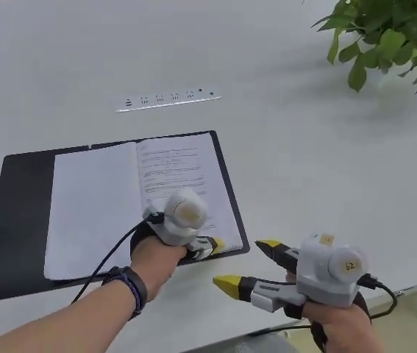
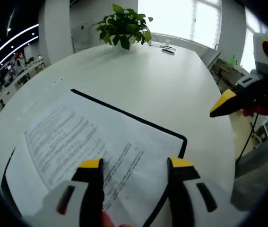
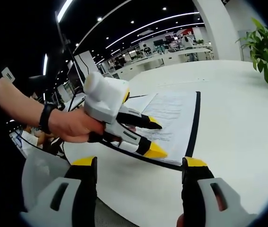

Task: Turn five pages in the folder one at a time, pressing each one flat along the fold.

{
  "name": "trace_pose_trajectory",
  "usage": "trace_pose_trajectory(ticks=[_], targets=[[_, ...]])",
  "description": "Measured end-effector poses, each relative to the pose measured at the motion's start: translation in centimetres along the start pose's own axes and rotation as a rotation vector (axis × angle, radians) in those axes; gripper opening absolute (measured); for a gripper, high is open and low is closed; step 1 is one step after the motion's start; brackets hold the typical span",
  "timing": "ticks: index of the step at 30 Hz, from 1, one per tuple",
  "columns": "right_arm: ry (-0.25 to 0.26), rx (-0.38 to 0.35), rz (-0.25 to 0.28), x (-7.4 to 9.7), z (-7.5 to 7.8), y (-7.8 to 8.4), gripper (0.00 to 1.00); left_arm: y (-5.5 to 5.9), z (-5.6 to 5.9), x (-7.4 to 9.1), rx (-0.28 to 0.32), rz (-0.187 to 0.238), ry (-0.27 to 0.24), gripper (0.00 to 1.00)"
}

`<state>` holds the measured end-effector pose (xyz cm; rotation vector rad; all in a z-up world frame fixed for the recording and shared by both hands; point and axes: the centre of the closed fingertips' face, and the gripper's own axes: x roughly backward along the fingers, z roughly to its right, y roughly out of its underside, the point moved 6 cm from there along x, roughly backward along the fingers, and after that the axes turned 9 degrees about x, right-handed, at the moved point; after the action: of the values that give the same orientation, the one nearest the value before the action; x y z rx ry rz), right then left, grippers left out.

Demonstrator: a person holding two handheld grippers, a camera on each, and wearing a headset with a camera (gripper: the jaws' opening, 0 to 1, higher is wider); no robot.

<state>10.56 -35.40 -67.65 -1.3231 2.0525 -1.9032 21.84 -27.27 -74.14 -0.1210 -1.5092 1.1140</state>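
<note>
A black folder (image 1: 17, 220) lies open on the white table, with a blank left page (image 1: 90, 206) and a printed right page (image 1: 179, 169). My left gripper (image 1: 209, 248) is open over the lower right corner of the printed page (image 2: 77, 137), and nothing sits between its yellow-tipped jaws (image 2: 136, 163). The right gripper (image 1: 246, 263) hovers open off the folder, just right of its front corner, above bare table. In the right gripper view my own jaws (image 3: 139, 161) are apart, and the left gripper (image 3: 153, 138) shows over the folder's edge (image 3: 196, 118).
A flush socket panel (image 1: 168, 98) sits in the table beyond the folder. A potted plant (image 1: 392, 37) stands at the far right. The table's front edge (image 1: 414, 283) runs just under the right gripper. A cable trails from each gripper.
</note>
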Motion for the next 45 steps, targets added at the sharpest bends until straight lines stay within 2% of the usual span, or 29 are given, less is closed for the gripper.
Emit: trace_pose_trajectory(ticks=[3, 7, 14, 16, 18, 20, 27, 30, 36, 39, 42, 45], targets=[[0.001, -0.002, -0.003, -0.1, 0.3, 0.1, 0.72, 0.1, 0.2, 0.1, -0.027, 0.002, -0.01, 0.54], [0.001, -0.003, -0.005, -0.3, 0.6, 0.0, 0.71, 0.2, -0.1, 0.0, -0.024, 0.021, -0.01, 0.54], [0.01, -0.031, 0.018, -1.1, 2.2, -0.5, 0.68, 0.1, -0.5, 0.1, -0.017, 0.042, -0.009, 0.48], [0.018, -0.054, 0.04, -1.5, 2.8, -0.9, 0.67, 0.1, -0.8, 0.2, -0.004, 0.051, -0.015, 0.45], [0.03, -0.074, 0.059, -2.1, 3.6, -1.4, 0.66, 0.0, -1.4, 0.3, 0.032, 0.064, -0.025, 0.39], [0.032, -0.084, 0.073, -2.7, 4.4, -1.9, 0.65, 0.0, -1.9, 0.4, 0.041, 0.067, -0.025, 0.33], [0.032, -0.135, 0.126, -5.0, 6.9, -3.8, 0.61, 0.2, -1.9, 0.6, 0.052, 0.072, -0.004, 0.31], [0.024, -0.146, 0.125, -6.3, 7.8, -4.3, 0.59, 0.2, -1.9, 0.6, 0.068, 0.076, -0.001, 0.31], [-0.011, -0.224, 0.136, -8.7, 8.5, -4.5, 0.55, 0.3, -1.9, 0.8, 0.072, 0.073, 0.006, 0.32], [-0.037, -0.242, 0.108, -9.9, 8.3, -4.0, 0.55, 0.5, -2.0, 1.0, 0.074, 0.073, 0.007, 0.32], [-0.049, -0.258, 0.101, -10.2, 8.2, -3.7, 0.54, 0.7, -2.0, 1.3, 0.085, 0.07, 0.013, 0.34], [-0.054, -0.286, 0.118, -10.0, 8.1, -3.6, 0.48, 0.8, -1.8, 1.6, 0.113, 0.072, 0.039, 0.38]])
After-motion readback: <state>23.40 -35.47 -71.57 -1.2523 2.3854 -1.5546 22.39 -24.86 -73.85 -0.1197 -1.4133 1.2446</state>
